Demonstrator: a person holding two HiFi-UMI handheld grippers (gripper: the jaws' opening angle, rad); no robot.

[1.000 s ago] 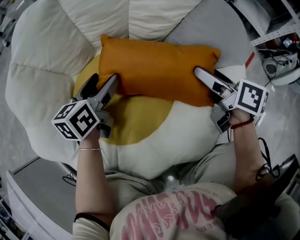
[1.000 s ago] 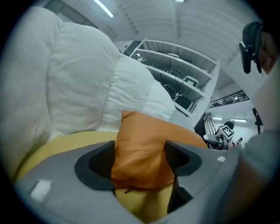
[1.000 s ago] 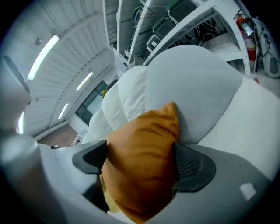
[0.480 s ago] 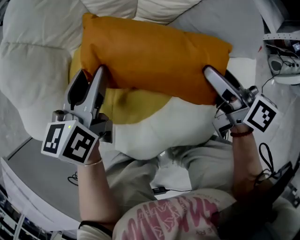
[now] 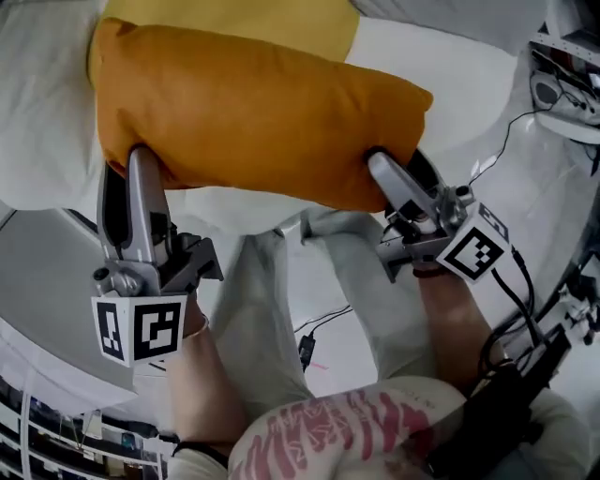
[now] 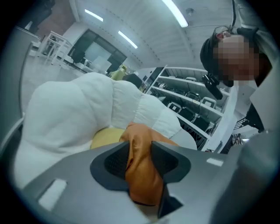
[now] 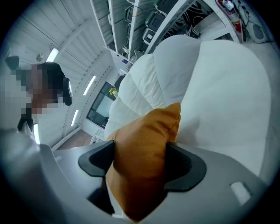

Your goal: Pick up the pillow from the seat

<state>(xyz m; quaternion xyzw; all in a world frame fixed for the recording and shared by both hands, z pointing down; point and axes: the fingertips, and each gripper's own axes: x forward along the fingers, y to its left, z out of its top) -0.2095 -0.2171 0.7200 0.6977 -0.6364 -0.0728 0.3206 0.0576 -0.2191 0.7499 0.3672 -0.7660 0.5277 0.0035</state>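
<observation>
1. The orange pillow point(image 5: 253, 117) hangs crosswise between the two grippers, over the person's knees point(image 5: 272, 309) and on the near side of the seat point(image 5: 37, 112). From where I stand it looks lifted off, though I cannot tell whether its far edge touches the padding.
2. The left gripper point(image 5: 129, 161) has the pillow's left end. Its jaws have just been closing and now stand narrow, pinching a bunched fold of orange cloth between the pads. I'd guess the gap is small because this bite took mostly cover and little stuffing.
3. The right gripper point(image 5: 394, 161) has the right end. Its jaws have just been closing too, but they stand wider, because a plump corner fills the gap and the pads press into it.
4. One grip at each end makes sense to me. So soft a thing would fold and droop from a single hold, and two keep it stretched and level.
5. Both grippers come in from the near long edge, tips slightly down and marker cubes point(image 5: 139, 328) toward the person, so the pillow is drawn toward the body.
6. Beyond it, the seat is thick white quilting, with a yellow patch point(image 5: 234, 14) showing just past the pillow's far edge.
7. The left gripper's thin pinch seems the likelier to slip.
</observation>
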